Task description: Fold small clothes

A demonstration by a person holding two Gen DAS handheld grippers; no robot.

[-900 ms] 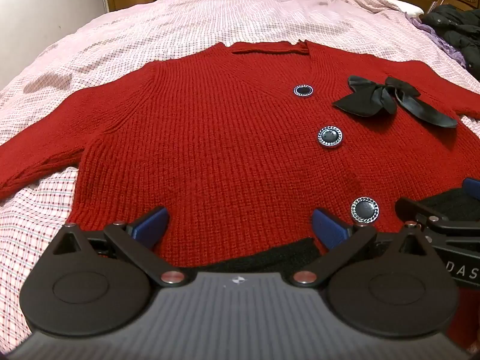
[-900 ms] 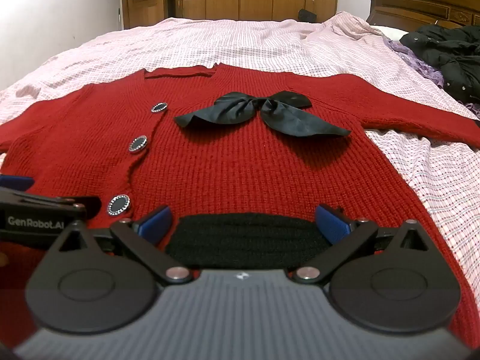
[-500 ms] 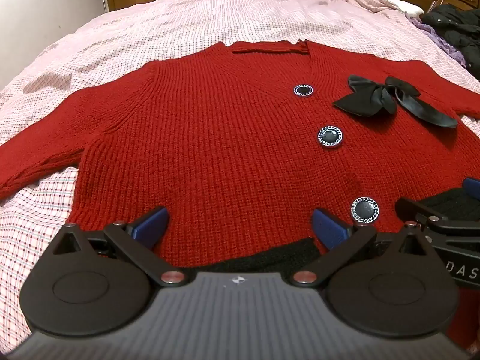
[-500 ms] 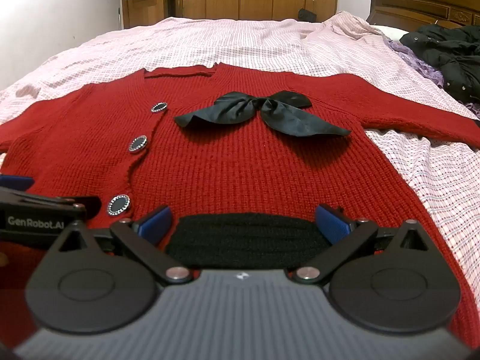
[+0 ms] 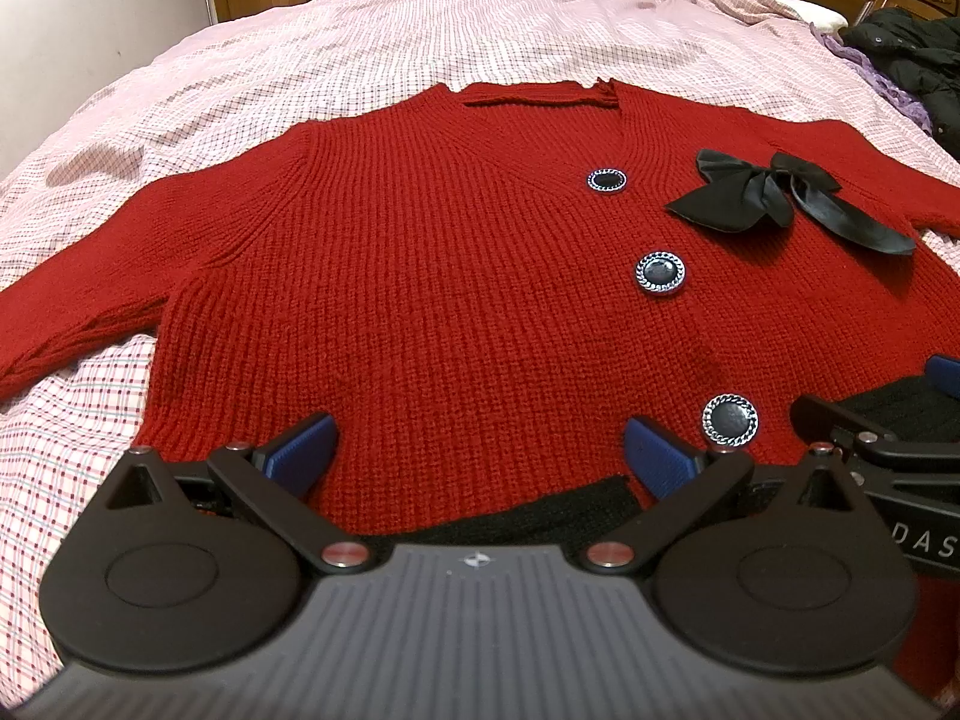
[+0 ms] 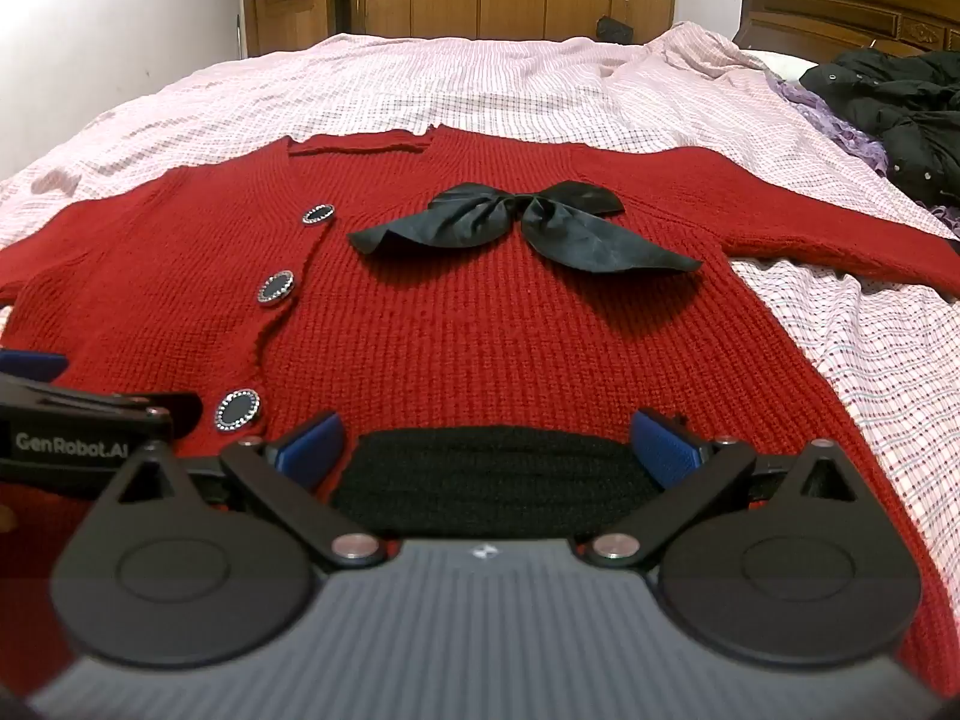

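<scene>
The red chunky-knit cardigan (image 5: 432, 312) lay flat and face up on the pink checked bedsheet (image 5: 360, 36), collar at the far end, sleeves spread left and right, its black ribbed hem band (image 6: 492, 468) nearest me. I held my left gripper (image 5: 477, 450) at the near left part of the hem and my right gripper (image 6: 489, 447) at the near right part, both with fingers spread wide and nothing between them.

I judged the knit soft, thick and fairly light, likely to stretch and sag if lifted by one spot, so the ribbed hem corners looked like the firmest places to pinch. The black satin bow (image 6: 528, 228) on the right chest seemed slippery and loose, and the three silver-rimmed dark buttons (image 5: 660, 275) were hard lumps, so I would have kept my pads off both.
</scene>
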